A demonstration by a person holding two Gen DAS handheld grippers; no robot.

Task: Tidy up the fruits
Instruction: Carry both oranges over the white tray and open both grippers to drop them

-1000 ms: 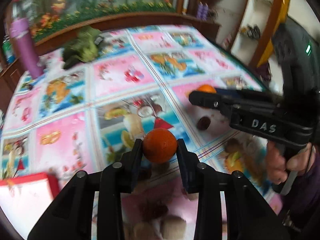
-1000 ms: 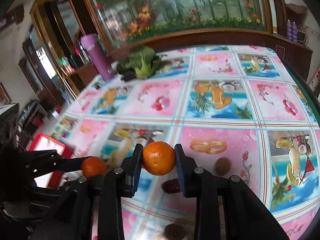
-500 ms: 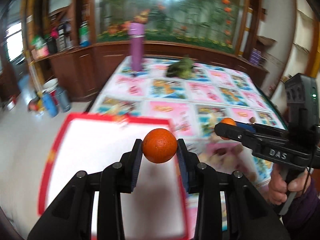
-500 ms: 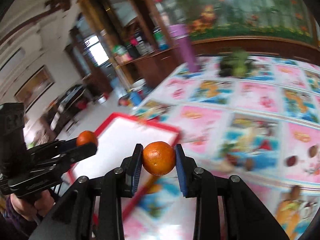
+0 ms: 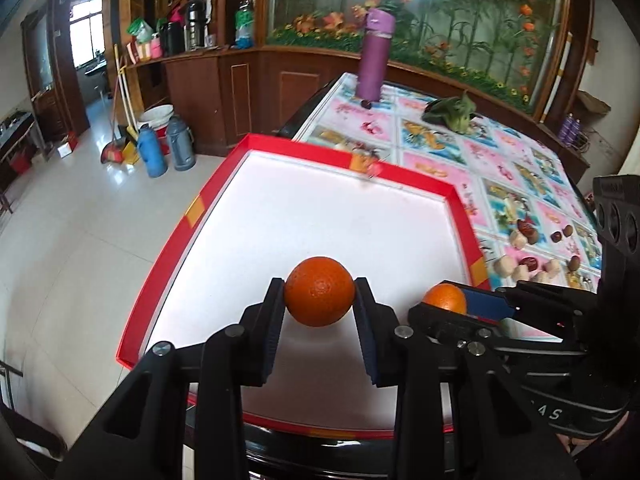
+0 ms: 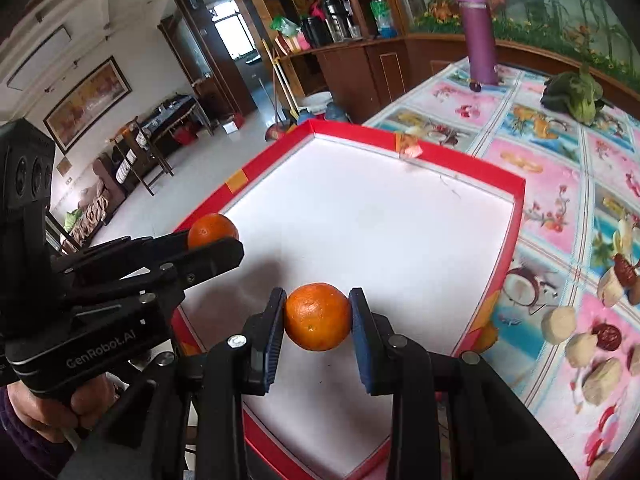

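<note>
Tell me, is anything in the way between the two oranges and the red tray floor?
Nothing visible. The left gripper and right gripper each hold an orange over the red tray, whose white floor below looks bare.

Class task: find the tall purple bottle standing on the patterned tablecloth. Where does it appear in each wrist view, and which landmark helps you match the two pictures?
Left wrist view: the tall purple bottle stands upper centre, at the table's far end.
Right wrist view: the same bottle stands upper right.
Shared landmark: the red-rimmed white tray, below the bottle in both.
</note>
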